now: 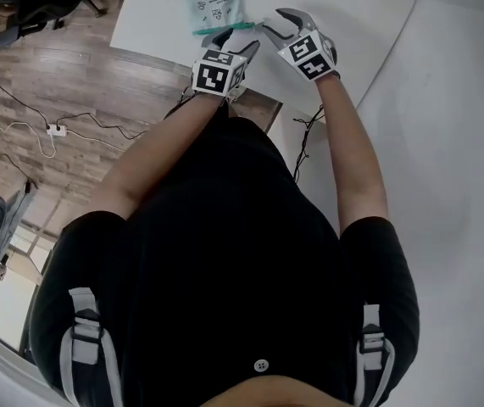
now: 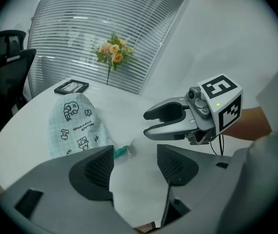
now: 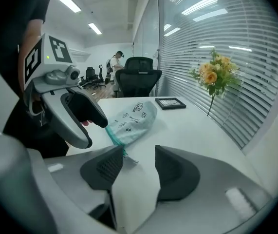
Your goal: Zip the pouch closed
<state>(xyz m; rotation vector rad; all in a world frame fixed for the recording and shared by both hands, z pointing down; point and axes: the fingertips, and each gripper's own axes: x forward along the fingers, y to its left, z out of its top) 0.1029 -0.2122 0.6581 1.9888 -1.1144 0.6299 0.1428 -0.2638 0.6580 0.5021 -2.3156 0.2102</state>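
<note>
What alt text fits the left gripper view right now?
The left gripper, open and empty, hovers over a white table, just right of a printed pouch with a green zipper. The right gripper, also open, hangs at right; flowers stand before blinds behind.

Head camera up top, looking steeply down past the person's 2 arms onto the white table [image 1: 335, 7], and it's the farthest of the 3 views. The left gripper [image 2: 135, 167] has its camera right behind its jaws, facing low across the table toward the flowers [image 2: 112, 50], with the right gripper [image 2: 151, 125] just beyond its right jaw. The right gripper's camera looks along its own jaws, just as close, with the left gripper beyond its left jaw. All 3 views share the pouch [image 1: 216, 2], lying ahead of both pairs of jaws.
</note>
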